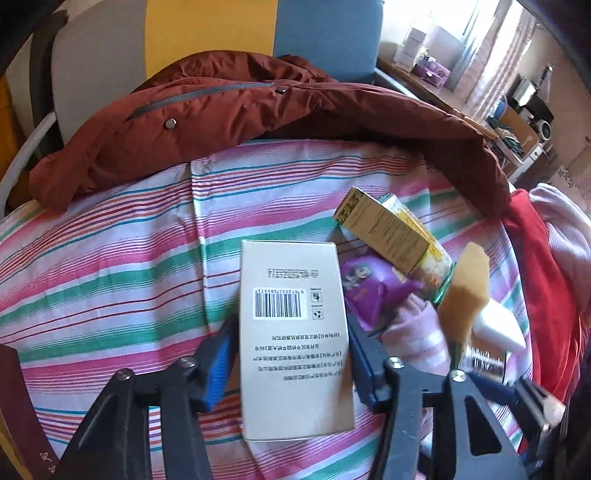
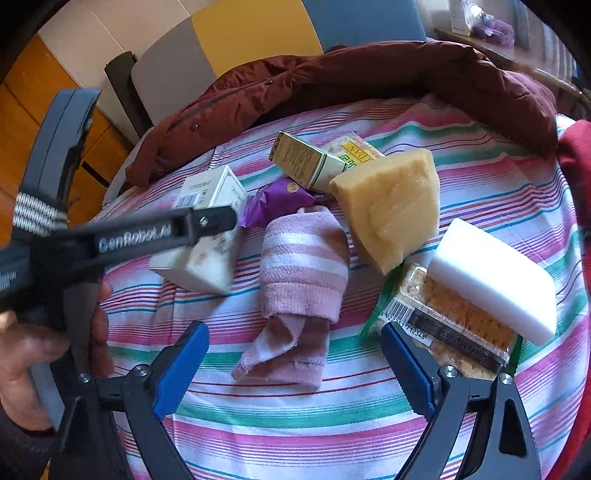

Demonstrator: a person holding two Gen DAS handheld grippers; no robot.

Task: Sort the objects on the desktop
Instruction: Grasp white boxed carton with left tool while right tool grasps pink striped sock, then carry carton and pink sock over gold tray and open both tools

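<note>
Left wrist: left gripper astride white box

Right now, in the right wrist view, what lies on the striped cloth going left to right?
White box → purple packet → pink striped towel → yellow sponge → white sponge block.

A rust-brown padded jacket lies heaped along the far edge of the striped cloth, its grey zip showing. A red garment hangs off the right side. Behind stand yellow and blue panels and a cluttered side desk.
</note>
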